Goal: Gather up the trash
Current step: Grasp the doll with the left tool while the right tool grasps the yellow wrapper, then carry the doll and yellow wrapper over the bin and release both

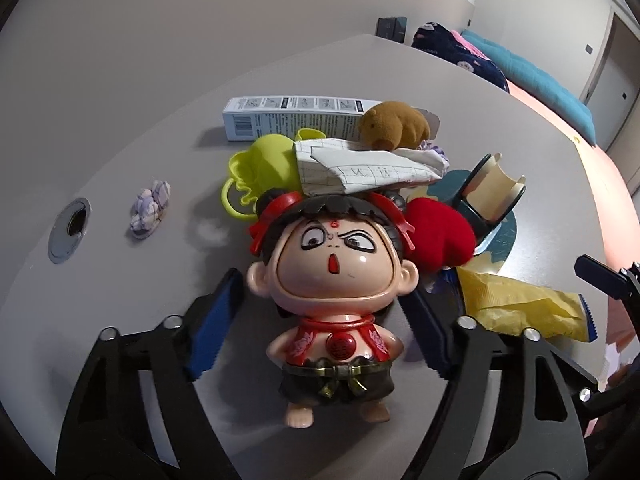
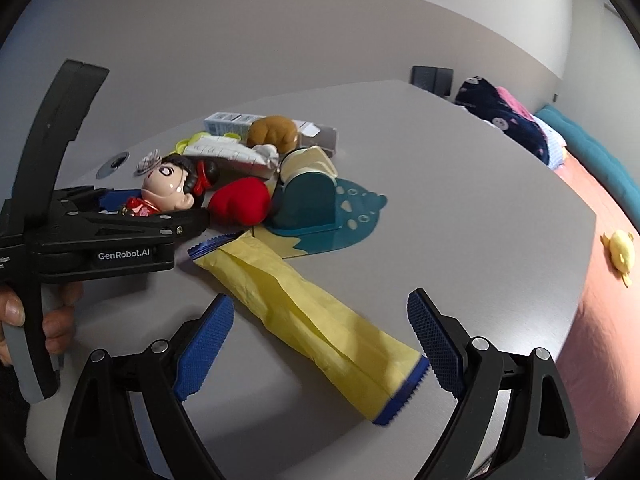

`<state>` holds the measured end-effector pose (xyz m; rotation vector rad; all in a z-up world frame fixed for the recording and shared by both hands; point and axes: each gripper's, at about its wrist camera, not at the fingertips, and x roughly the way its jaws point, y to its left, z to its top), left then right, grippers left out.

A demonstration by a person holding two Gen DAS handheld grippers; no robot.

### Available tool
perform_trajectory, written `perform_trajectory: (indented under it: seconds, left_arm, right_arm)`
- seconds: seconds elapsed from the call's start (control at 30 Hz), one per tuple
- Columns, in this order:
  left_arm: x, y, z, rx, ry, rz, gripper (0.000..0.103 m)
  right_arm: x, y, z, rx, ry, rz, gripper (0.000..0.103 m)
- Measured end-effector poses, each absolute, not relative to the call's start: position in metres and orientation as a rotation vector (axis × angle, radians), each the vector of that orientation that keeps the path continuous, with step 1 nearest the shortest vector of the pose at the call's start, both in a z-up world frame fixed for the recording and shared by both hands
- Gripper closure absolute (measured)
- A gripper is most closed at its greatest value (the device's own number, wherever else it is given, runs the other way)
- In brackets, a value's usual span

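My right gripper [image 2: 320, 344] has open jaws straddling the wrapper [image 2: 320, 320], light, crinkly, slippery, best pinched mid-length; my left gripper's [image 1: 320, 320] jaws flank the doll [image 1: 332, 292], not visibly touching.

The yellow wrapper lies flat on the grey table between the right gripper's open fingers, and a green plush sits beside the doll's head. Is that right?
Not quite: the plush beside the doll is red, not green, as the right wrist view shows. The rest holds: the yellow wrapper lies flat on the grey table between the right gripper's open fingers.
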<state>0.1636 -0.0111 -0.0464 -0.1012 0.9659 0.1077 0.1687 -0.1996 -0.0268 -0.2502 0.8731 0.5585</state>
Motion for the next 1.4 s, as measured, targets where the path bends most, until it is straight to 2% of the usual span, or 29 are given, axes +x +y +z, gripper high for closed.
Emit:
perform_trajectory:
  seconds: [0.07, 0.33, 0.43, 0.5, 0.53, 0.6, 0.77, 0.9, 1.4]
  left_arm:
    - [0.161, -0.011, -0.046, -0.094, 0.962, 0.105, 0.041]
    - [0.15, -0.008, -0.047, -0.101, 0.961, 0.092, 0.042]
    - [0.142, -0.007, -0.046, -0.109, 0.973, 0.087, 0.042]
    - [0.136, -0.004, -0.046, -0.111, 0.979, 0.093, 0.042]
    - [0.132, -0.003, -0.046, -0.114, 0.979, 0.094, 0.042]
    - [0.127, -0.001, -0.045, -0.116, 0.977, 0.099, 0.042]
    - [0.113, 0.0, -0.039, -0.112, 0.963, 0.111, 0.042]
    - [0.104, -0.002, -0.03, -0.108, 0.942, 0.11, 0.042]
    - [0.096, -0.052, 0.009, -0.039, 0.853, 0.005, 0.042]
  right_arm:
    - [0.17, -0.195, -0.029, -0.261, 0.88, 0.569, 0.014]
    - [0.169, -0.183, -0.041, -0.31, 0.918, 0.612, 0.015]
    - [0.166, -0.182, -0.039, -0.303, 0.923, 0.635, 0.032]
    - [0.164, -0.182, -0.037, -0.303, 0.926, 0.642, 0.047]
    - [0.163, -0.182, -0.037, -0.305, 0.928, 0.645, 0.049]
    - [0.16, -0.182, -0.036, -0.303, 0.93, 0.646, 0.06]
    - [0.154, -0.19, -0.032, -0.263, 0.944, 0.647, 0.075]
    - [0.148, -0.199, -0.024, -0.234, 0.931, 0.632, 0.078]
    - [0.143, -0.278, 0.029, -0.097, 0.826, 0.513, 0.078]
